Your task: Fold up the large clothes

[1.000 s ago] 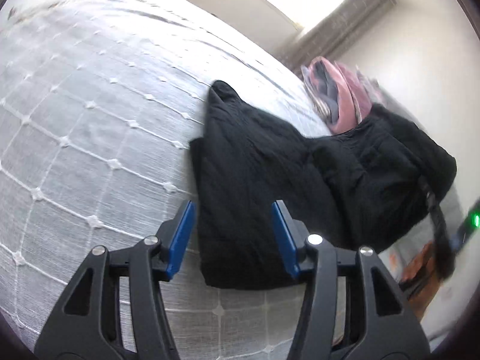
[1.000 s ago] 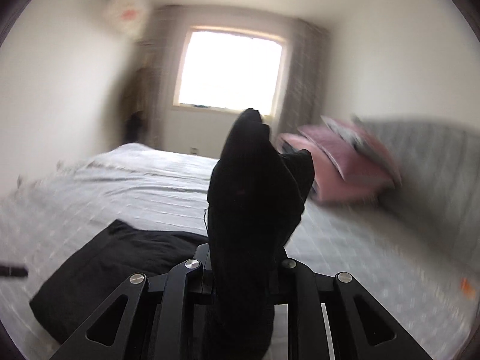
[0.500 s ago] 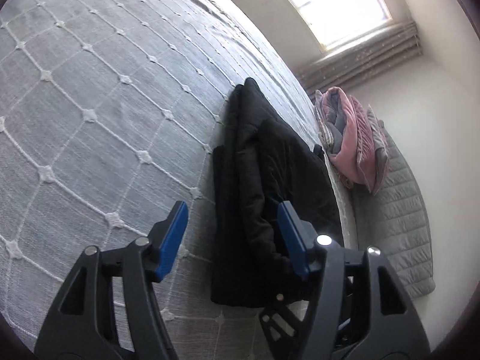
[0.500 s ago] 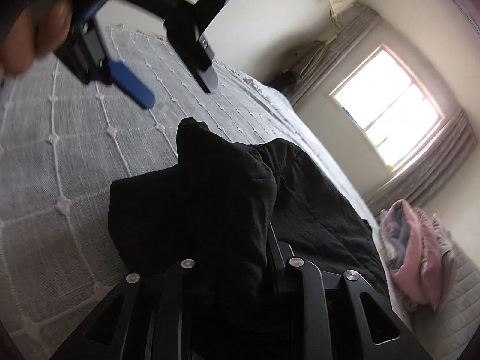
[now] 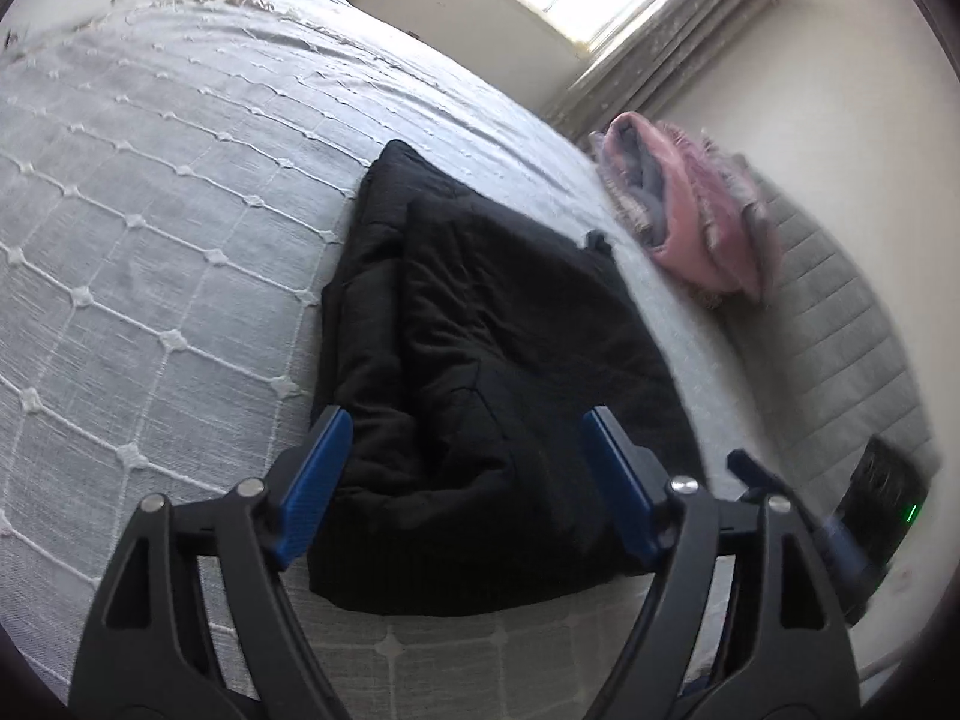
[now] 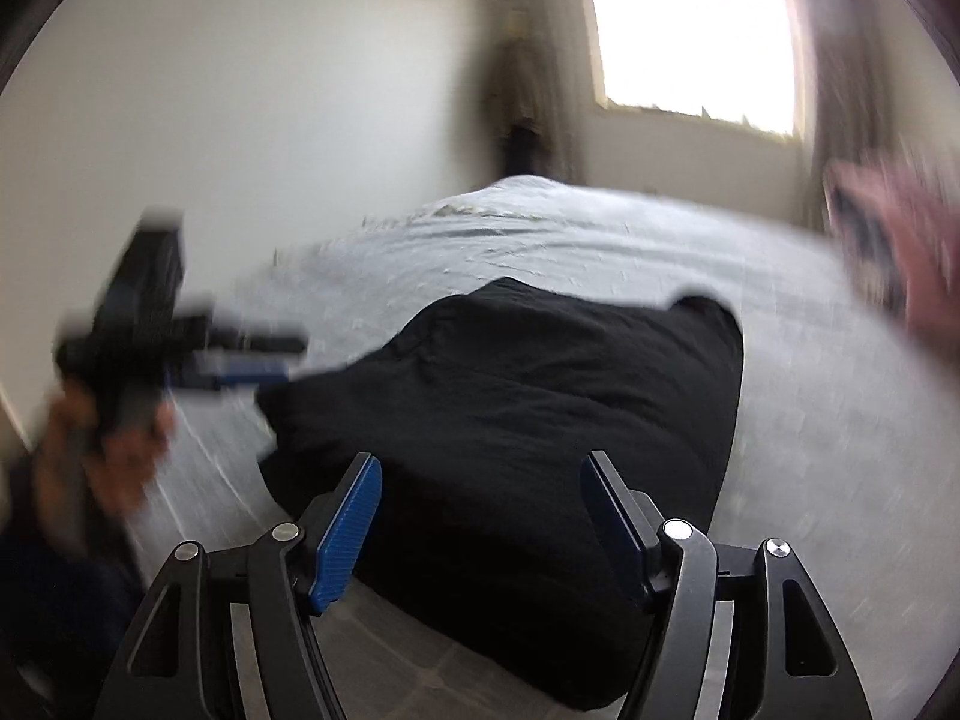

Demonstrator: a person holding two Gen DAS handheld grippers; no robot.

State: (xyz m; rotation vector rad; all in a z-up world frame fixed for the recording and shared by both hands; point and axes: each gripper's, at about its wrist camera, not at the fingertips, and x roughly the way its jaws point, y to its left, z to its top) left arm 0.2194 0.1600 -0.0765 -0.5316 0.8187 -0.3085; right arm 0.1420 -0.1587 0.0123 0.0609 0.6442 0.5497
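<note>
The black, padded, quilted fabric garment [image 5: 480, 372] lies on the pale grey bedspread with a stitched diamond grid [image 5: 150, 228], folded into a thick rectangular bundle, its near edge at the front of the bed and its far corner pointing toward the window. A pink and grey folded textile [image 5: 690, 222] sits well apart, near the grey padded headboard [image 5: 840, 324].

Step in hand, as judged: release after laying a fold over. To do it well, you should clear both tools from the cloth without dragging the top layer, then check that the edges line up. The left side of the bundle shows 2 offset layers; you would do well to square these before any further fold. Risk: the padded fabric may spring back open.

Left gripper [image 5: 462, 486]: jaws spread wide and lately opening further. The blue pads frame the near end of the garment but do not press it; nothing is pinched.

Right gripper [image 6: 480, 516]: jaws spread, having just opened. The garment lies below and between the pads, free of them. This view is blurred, so contact at the lower fingers cannot be ruled out. A hand [image 6: 102, 450] holding the other tool appears at its left.
</note>
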